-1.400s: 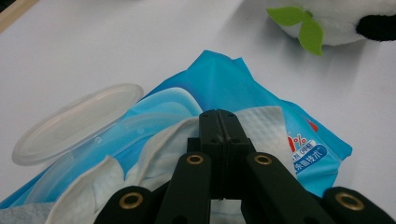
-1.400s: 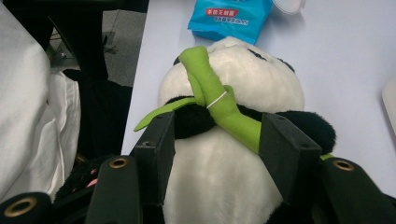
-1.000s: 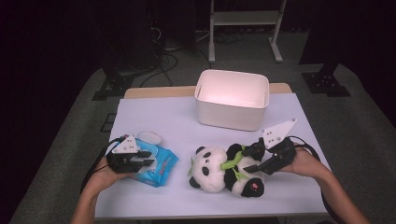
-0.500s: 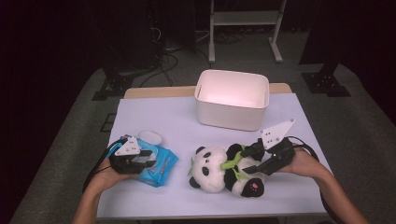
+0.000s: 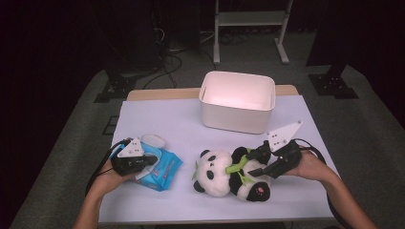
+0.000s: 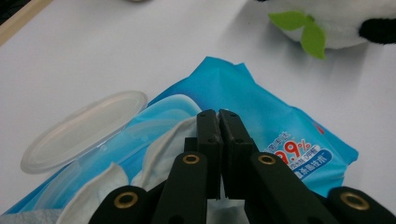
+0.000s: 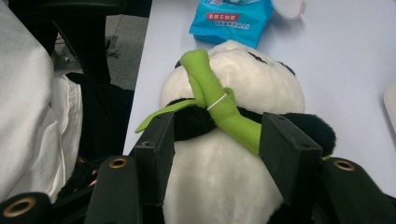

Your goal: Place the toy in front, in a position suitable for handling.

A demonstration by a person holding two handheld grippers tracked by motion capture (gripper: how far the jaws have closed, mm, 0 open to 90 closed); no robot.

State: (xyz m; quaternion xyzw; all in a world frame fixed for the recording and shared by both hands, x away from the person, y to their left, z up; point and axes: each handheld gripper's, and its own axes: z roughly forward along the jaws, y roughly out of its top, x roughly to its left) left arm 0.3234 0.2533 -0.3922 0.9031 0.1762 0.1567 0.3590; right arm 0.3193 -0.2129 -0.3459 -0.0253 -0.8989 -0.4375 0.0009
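Note:
A blue pack of wet wipes lies at the front left of the table, its clear lid flipped open. My left gripper has just closed its jaws and is shut on the white wipe that sticks out of the opening; from above, this gripper sits over the pack. A panda plush with a green bamboo stalk lies at the front middle. My right gripper is shut on its body, one jaw pressing each side.
A white bin stands behind the panda at the back middle. The table's near edge runs just in front of both hands. Black stands and cables are on the floor beyond the table.
The left gripper has tilted a little over the wipes pack. The right hand and the panda have stayed where they were.

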